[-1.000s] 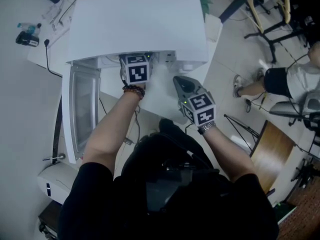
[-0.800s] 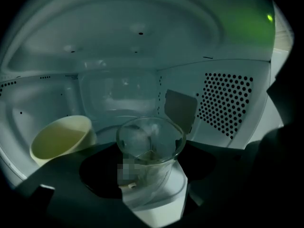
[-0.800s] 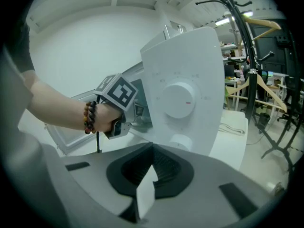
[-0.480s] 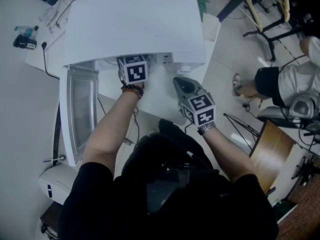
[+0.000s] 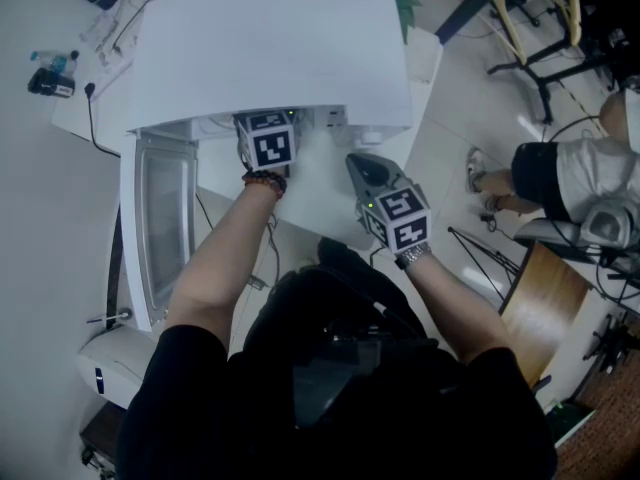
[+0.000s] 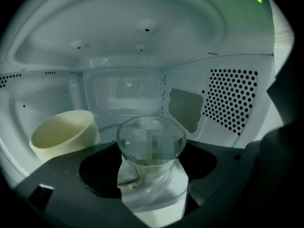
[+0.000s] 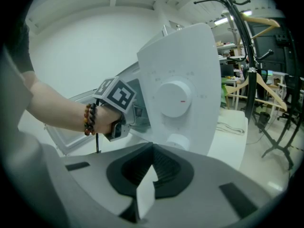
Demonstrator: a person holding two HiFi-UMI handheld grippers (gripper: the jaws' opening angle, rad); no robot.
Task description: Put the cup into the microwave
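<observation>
**Cup placement inside the microwave cavity: moment before release**

The left gripper (image 6: 151, 152) reaches through the open door (image 5: 163, 218) into the microwave (image 5: 270, 48), and the clear glass cup (image 6: 147, 177) stands between its two jaws, deep in the cavity and in front of the rear wall. A cream bowl (image 6: 64, 134) sits just beside it on the left; the perforated side wall (image 6: 232, 99) lies to the right.

The jaws are spread wide, and their inner faces meet the cup's wall near the rim on both sides with no gap showing, so the cup reads as gripped. Lower down, the narrower body leaves the pale cavity floor visible on either side. Whether the base already rests on the floor cannot be made out.

The right gripper (image 7: 145, 194) is outside, in front of the control panel and its dial (image 7: 173, 99), with its jaws pressed fully together and nothing between them.

By judgement, the step in hand is setting the cup down, with the task near its end. The next move calls for seating the base flat, parting the jaws clear of the rim, and drawing the gripper straight back without nudging the cup or the bowl.
</observation>
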